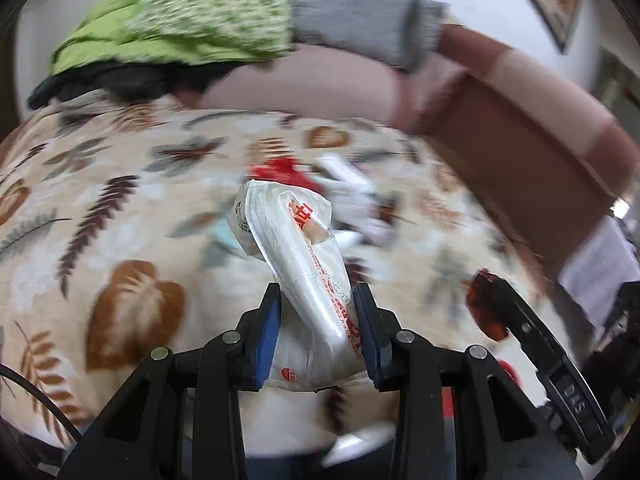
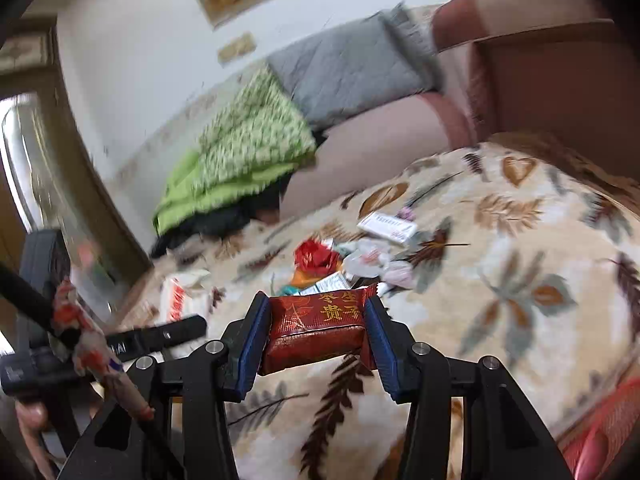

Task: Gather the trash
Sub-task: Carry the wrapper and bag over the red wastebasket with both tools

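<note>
My left gripper [image 1: 317,300] is shut on a white plastic packet with red print [image 1: 298,248], held up above the leaf-patterned blanket [image 1: 120,208]. My right gripper [image 2: 317,308] is shut on a dark red foil snack packet with gold characters [image 2: 318,326]. Beyond it a pile of trash [image 2: 348,264] lies on the blanket [image 2: 520,280]: a red crumpled wrapper [image 2: 314,258], clear wrappers, and a white flat box [image 2: 386,226]. The same pile [image 1: 344,192] shows blurred behind the white packet. The right gripper [image 1: 520,320] with its red packet appears at the right of the left wrist view.
A green patterned quilt [image 2: 244,160] and a grey cushion [image 2: 348,68] lie against the pink sofa back [image 2: 380,148]. A brown armrest [image 2: 560,88] stands at the right. The left gripper's body [image 2: 132,344] and a white packet [image 2: 180,296] sit at the left. A hand [image 2: 32,416] shows bottom left.
</note>
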A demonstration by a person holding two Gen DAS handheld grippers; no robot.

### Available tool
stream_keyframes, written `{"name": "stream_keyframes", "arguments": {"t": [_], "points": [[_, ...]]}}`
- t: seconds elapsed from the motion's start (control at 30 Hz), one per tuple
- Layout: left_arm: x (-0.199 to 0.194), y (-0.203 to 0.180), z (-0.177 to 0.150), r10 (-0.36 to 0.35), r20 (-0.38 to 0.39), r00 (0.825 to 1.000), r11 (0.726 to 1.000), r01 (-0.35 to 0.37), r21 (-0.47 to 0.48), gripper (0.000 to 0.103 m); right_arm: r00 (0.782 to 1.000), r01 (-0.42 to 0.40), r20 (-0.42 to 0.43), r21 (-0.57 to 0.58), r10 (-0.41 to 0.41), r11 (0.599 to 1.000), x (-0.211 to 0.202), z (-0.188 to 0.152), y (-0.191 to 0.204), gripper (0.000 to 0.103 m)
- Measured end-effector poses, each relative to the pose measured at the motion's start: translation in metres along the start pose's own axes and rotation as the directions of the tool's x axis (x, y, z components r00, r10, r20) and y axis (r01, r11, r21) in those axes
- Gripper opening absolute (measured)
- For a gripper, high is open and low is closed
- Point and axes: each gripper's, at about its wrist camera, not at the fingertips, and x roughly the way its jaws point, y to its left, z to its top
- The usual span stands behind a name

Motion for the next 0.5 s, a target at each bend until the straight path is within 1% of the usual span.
{"name": "stream_keyframes", "arguments": {"t": [0.07,0.1,0.17,0.23,0.3,0.37,0.4,0.43,0.5], "points": [[-0.016,-0.023,-0.008,-0.047,0.008,0.999,0.998,0.046,0.036,0.035,0.999,0.023,0.046,0.032,-0.025,0.999,-0.036,-0.002,-0.003,0.053],[-0.025,-0.041,-0.014,-0.083,0.012,0.997,0.994,0.082,0.069,0.035,0.997,0.040,0.071,0.051,-0.044,0.998,-0.055,-0.005,-0.005,0.053],[-0.036,-0.068,-0.021,-0.137,0.006,0.991,0.984,0.135,0.117,0.035,0.994,0.052,0.095,0.089,-0.060,0.995,-0.084,-0.010,-0.014,0.053],[-0.047,-0.097,-0.030,-0.204,-0.010,0.979,0.964,0.203,0.170,0.035,0.990,0.078,0.110,0.115,-0.091,0.990,-0.109,-0.014,-0.023,0.053],[-0.054,-0.124,-0.038,-0.267,-0.033,0.963,0.937,0.267,0.223,0.035,0.982,0.125,0.123,0.143,-0.143,0.982,-0.133,-0.016,-0.035,0.053],[-0.056,-0.145,-0.044,-0.298,-0.050,0.953,0.919,0.301,0.254,0.035,0.970,0.174,0.142,0.173,-0.199,0.970,-0.158,-0.016,-0.049,0.053],[-0.055,-0.160,-0.048,-0.321,-0.070,0.944,0.903,0.328,0.279,0.035,0.961,0.205,0.148,0.184,-0.233,0.961,-0.168,-0.017,-0.056,0.053],[-0.054,-0.170,-0.050,-0.335,-0.084,0.938,0.891,0.345,0.295,0.035,0.950,0.246,0.146,0.198,-0.277,0.949,-0.180,-0.019,-0.065,0.053],[-0.048,-0.194,-0.056,-0.354,-0.116,0.928,0.867,0.372,0.332,0.035,0.930,0.302,0.143,0.229,-0.339,0.925,-0.197,-0.020,-0.083,0.053]]}}
